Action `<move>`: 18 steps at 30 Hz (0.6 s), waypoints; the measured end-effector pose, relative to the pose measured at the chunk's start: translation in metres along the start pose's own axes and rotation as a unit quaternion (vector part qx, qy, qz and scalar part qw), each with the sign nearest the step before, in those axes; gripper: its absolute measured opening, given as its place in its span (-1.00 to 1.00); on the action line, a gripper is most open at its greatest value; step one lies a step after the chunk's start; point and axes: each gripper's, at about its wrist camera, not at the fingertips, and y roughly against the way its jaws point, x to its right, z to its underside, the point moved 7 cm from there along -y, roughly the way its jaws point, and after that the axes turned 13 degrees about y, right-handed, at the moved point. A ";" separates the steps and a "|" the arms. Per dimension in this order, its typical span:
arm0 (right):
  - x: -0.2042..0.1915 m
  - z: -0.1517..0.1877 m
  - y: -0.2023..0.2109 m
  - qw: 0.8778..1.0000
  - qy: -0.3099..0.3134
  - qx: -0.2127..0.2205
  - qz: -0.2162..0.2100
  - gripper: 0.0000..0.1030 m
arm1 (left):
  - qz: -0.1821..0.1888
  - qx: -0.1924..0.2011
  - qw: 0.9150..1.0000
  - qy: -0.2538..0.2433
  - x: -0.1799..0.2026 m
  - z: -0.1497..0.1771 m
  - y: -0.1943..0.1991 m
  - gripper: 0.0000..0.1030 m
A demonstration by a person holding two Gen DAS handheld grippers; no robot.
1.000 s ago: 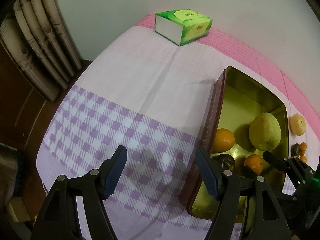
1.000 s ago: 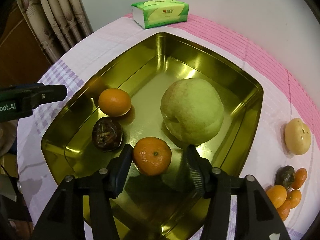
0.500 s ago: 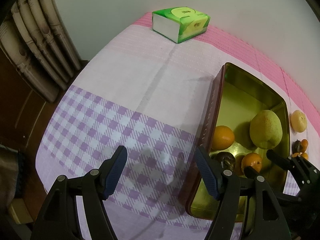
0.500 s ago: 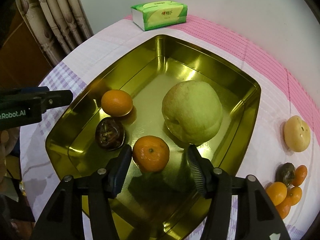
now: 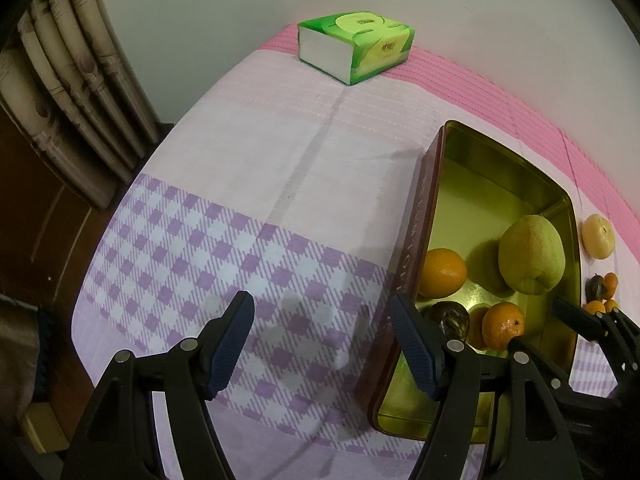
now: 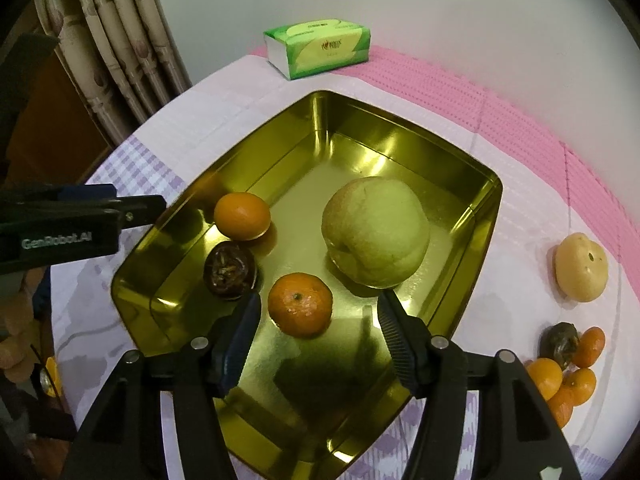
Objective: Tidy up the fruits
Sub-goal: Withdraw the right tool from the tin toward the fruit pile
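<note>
In front of me sits the gold tin point(image 6: 486, 216), its inside shiny. In it lie four fruits, all apart — a big pale green apple point(image 6: 376, 232) toward the right wall, a mandarin point(image 6: 300, 304) nearest me, a second mandarin point(image 6: 242, 216) by the left wall, and a dark wrinkled fruit point(image 6: 229, 270) between those two. Outside to the right — a pale yellow fruit point(image 6: 582, 266), and nearer me a huddle of small oranges point(image 6: 568, 380) with another dark fruit point(image 6: 560, 340).

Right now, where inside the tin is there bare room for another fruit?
The tin's far end, beyond the large green fruit toward the tissue box, is bare. Its near half is crowded: two oranges and a dark fruit.
</note>
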 end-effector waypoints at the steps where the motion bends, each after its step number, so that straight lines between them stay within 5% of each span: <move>1: 0.000 0.000 0.002 1.000 -0.001 0.003 0.000 0.14 | 0.000 0.002 1.000 0.000 0.000 0.000 0.000 0.38; 18: 0.049 0.022 0.045 0.996 -0.070 0.053 0.019 0.18 | -0.001 0.017 1.000 -0.006 0.005 -0.003 0.006 0.38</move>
